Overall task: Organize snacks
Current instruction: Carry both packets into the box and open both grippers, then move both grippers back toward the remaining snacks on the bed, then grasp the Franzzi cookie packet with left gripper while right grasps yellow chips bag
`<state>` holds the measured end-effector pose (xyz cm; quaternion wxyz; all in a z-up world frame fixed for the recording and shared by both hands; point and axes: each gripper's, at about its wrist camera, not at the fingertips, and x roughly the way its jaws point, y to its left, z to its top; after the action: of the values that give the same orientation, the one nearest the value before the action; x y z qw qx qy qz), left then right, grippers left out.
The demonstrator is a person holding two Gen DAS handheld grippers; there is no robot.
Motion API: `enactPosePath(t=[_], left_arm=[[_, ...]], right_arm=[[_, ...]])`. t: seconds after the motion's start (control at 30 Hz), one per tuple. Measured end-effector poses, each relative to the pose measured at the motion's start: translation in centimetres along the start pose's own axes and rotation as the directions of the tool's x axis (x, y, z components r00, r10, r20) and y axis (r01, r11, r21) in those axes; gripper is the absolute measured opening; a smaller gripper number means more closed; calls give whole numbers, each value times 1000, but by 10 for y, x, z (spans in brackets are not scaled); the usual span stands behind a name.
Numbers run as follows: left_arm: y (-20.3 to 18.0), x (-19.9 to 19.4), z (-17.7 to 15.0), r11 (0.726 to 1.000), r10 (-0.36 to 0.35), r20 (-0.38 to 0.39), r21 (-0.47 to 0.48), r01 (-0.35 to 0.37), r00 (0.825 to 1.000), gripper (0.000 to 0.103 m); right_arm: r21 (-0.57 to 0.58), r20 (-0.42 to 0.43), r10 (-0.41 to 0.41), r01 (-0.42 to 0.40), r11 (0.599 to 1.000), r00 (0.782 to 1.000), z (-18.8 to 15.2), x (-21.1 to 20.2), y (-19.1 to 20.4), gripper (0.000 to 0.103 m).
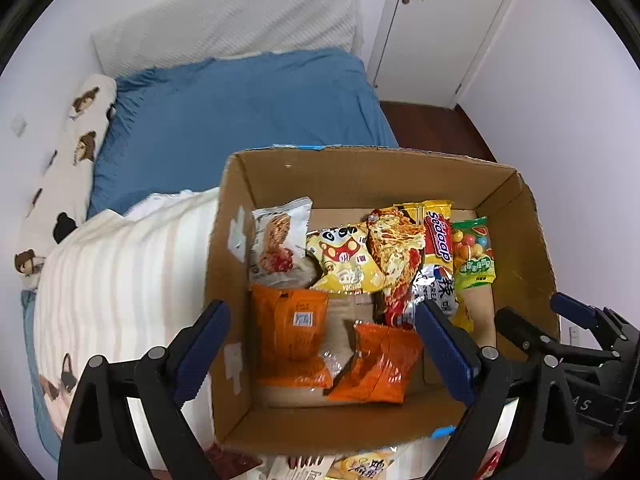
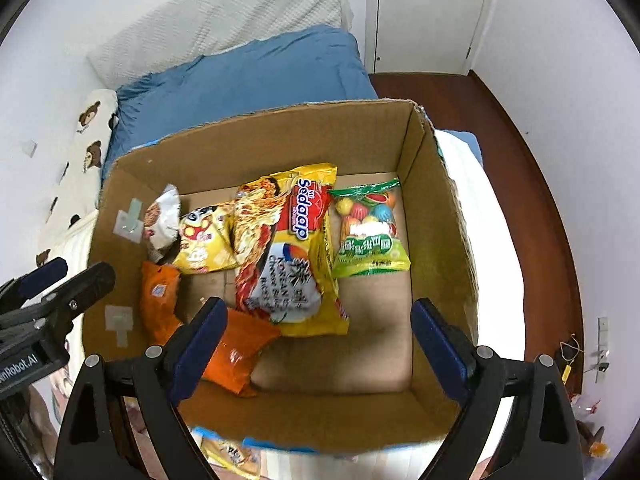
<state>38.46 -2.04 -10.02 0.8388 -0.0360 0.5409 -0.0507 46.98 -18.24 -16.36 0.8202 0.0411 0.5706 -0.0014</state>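
An open cardboard box [image 1: 360, 176] [image 2: 280, 136] sits on the bed and holds several snack packs. Inside are two orange packs [image 1: 292, 340] [image 2: 236, 356], a yellow Sedaap noodle pack [image 1: 438, 236] [image 2: 304, 248], a green candy bag [image 1: 474, 252] [image 2: 370, 232], a yellow cartoon pack [image 1: 344, 260] [image 2: 202, 244] and a grey cookie pack [image 1: 276, 244] [image 2: 162, 220]. My left gripper [image 1: 320, 354] is open and empty above the box's near left part. My right gripper [image 2: 318, 350] is open and empty above the box's near right part; it also shows in the left wrist view [image 1: 560, 320].
The box rests on a cream striped blanket [image 1: 120, 280] over a blue bedsheet [image 1: 240, 120]. More snack packs [image 1: 360, 466] [image 2: 228, 452] lie in front of the box. A bear-print pillow [image 1: 68, 168] lies at the left. A white door [image 1: 440, 28] and dark wood floor [image 2: 532, 200] are at the right.
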Motion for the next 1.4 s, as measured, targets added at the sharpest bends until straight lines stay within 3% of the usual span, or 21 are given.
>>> enactPosePath(t=[0.3,0.5,0.7,0.77,0.83,0.9,1.03,1.1,1.23,1.4], left_arm=[[-4,-56,-40,1000,-3,117,-7,4,993,95],[16,-81,-85,999,22,137,-38,-17,990,95],[60,-55,-151,986,156,33,-62,-153,987,95],[71,-34,-163,980,192,-25,-48,-193,981,95],[82,-9,-176,974,226,-76,-11,-228,971,95],[85,11,-185,968,252,-116,44,-248,961,95],[84,35,-194,967,242,-168,121,-224,956,95],[81,40,-195,968,234,-178,135,-212,956,95],[71,49,-195,976,188,-213,148,-159,959,94],[50,59,-189,989,89,-273,139,-52,958,95]], right_arm=[[-22,124,-15,18,1000,992,-41,-58,10,95],[-4,104,70,-69,998,992,-84,-74,23,95],[121,-81,192,-182,976,978,-147,-9,41,95],[131,-119,177,-161,978,977,-164,18,48,94],[147,-148,173,-152,977,974,-177,43,54,81],[186,-187,161,-126,974,969,-187,71,58,77],[258,-213,178,-121,959,961,-193,102,61,77],[231,-217,154,-102,968,964,-190,112,71,77],[134,-228,116,-87,987,967,-189,114,81,48],[-1,-291,70,-74,997,954,-197,100,63,43]])
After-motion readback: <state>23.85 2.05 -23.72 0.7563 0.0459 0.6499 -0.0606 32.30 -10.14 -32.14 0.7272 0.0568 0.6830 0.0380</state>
